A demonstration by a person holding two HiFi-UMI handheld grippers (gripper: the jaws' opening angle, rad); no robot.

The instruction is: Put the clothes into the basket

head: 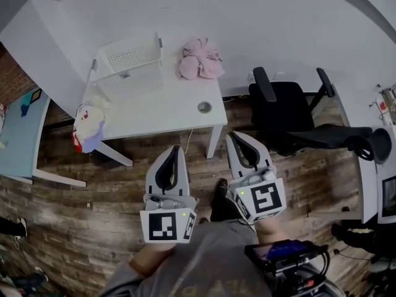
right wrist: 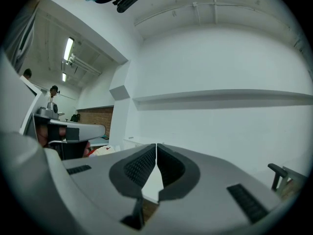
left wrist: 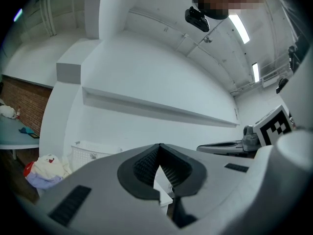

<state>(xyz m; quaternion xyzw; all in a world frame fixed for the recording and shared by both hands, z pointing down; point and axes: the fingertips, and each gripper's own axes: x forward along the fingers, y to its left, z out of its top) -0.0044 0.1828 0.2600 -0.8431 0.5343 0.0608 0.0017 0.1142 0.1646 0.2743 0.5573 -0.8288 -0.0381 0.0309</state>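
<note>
One white table [head: 167,107] stands at 12 o'clock of both grippers. One white basket [head: 133,82] sits at the table's 10 o'clock corner, long axis roughly 9-to-3. There are two clothes heaps. The pink clothes [head: 199,59] lie just beside the basket at its 3 o'clock. A white-and-red bundle [head: 86,127] sits at the table's 8 o'clock edge (possibly several garments). The right gripper [head: 234,135] is nearer the pink heap and the left gripper [head: 175,148] nearer the bundle. Both pairs of jaws are closed on nothing.

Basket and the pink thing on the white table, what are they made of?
The basket looks like white plastic: its stiff walls are full of little holes. The pink thing looks like soft cloth, crumpled into floppy folds. What kind of cloth is too small to tell.
</note>
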